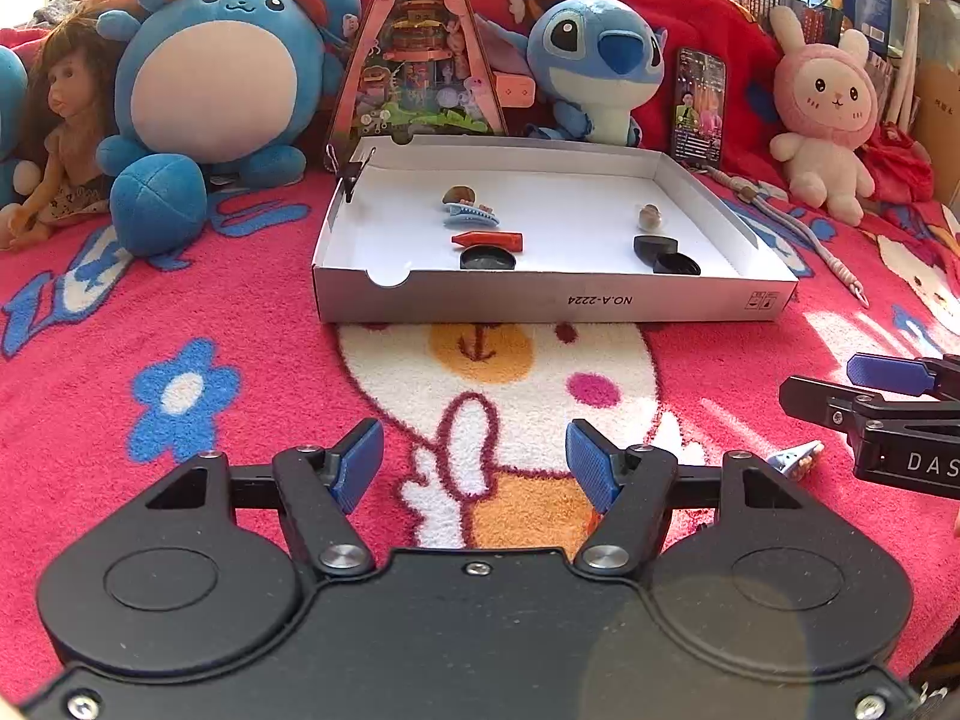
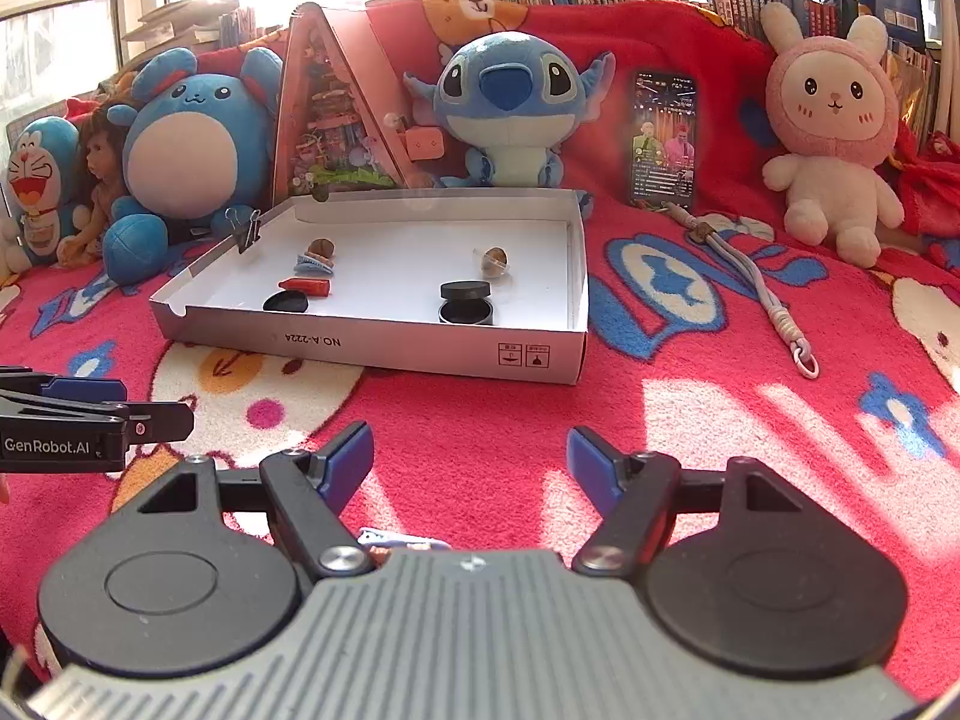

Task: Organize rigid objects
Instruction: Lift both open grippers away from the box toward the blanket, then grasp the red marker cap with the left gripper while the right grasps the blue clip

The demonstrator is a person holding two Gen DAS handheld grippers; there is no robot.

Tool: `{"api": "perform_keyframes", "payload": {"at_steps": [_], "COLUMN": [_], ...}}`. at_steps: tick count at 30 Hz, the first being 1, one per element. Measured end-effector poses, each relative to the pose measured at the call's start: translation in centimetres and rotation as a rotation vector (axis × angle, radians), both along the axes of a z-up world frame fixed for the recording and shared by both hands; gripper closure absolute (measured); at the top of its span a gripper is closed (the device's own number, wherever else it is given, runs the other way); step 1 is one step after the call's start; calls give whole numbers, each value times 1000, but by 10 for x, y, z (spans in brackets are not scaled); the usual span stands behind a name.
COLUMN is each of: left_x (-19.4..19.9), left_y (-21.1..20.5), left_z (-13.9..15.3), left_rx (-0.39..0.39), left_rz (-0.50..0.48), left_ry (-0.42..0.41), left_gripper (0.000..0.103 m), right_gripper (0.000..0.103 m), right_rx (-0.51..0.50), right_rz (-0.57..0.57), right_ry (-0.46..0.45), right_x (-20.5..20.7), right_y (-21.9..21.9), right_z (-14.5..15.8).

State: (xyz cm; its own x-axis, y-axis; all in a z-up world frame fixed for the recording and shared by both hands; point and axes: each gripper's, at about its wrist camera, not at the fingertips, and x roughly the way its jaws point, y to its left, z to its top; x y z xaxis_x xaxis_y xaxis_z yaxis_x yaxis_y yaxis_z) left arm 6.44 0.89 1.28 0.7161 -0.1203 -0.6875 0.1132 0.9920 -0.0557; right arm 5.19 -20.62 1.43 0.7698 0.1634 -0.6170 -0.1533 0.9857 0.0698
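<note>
A shallow white box [image 1: 540,300] [image 2: 384,345] lies on the red blanket ahead of both grippers. Inside it are a red crayon [image 1: 487,239] [image 2: 306,286], a blue hair clip [image 1: 471,217] [image 2: 313,264], two walnuts [image 1: 650,216] [image 2: 495,256], a black lid [image 1: 487,257] [image 2: 285,302] and a black round tin [image 1: 666,254] [image 2: 465,302]. My left gripper [image 1: 474,459] stands open over the blanket with nothing between its fingers. My right gripper [image 2: 470,459] is open and empty too. Another small blue clip [image 1: 797,459] [image 2: 393,539] lies on the blanket beneath the right gripper.
Plush toys [image 1: 213,84] [image 2: 831,138], a doll [image 1: 66,120], a triangular pink toy box [image 1: 420,60] and a phone [image 2: 665,141] line the back. A grey cord [image 2: 762,288] lies right of the box. A binder clip [image 2: 246,231] grips the box's left wall.
</note>
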Motion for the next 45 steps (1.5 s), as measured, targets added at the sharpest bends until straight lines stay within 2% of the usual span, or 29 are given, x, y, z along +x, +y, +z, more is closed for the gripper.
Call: {"api": "perform_keyframes", "payload": {"at_steps": [4, 19, 22, 24, 28, 38, 41, 45], "left_x": [-9, -52, -53, -53, -55, -52, -51, -50], "left_y": [2, -2, -6, -9, -12, -17, -19, -23], "left_z": [-3, 6, 4, 1, -3, -6, -7, -9], "left_rx": [-15, -8, -11, -14, -13, -21, -22, -26], "left_rz": [-6, -71, -95, -104, -110, -116, -122, -127], "left_ry": [16, -30, -14, -1, 2, -3, -6, -6], "left_gripper": [38, 44, 52, 62, 64, 78, 83, 89], "right_gripper": [22, 21, 21, 21, 21, 21, 27, 42], "right_rx": [-11, -35, -26, -23, -25, -30, -31, -34], "right_rz": [-1, 13, 15, 22, 41, 54, 62, 80], "right_ry": [1, -12, -3, 0, 8, 10, 6, -3], "right_x": [-9, -38, -40, -40, -41, -41, -41, -43], "right_y": [-1, -6, -7, -6, 0, 9, 11, 14], "right_z": [-5, -12, -14, -15, -18, -23, -24, -24]}}
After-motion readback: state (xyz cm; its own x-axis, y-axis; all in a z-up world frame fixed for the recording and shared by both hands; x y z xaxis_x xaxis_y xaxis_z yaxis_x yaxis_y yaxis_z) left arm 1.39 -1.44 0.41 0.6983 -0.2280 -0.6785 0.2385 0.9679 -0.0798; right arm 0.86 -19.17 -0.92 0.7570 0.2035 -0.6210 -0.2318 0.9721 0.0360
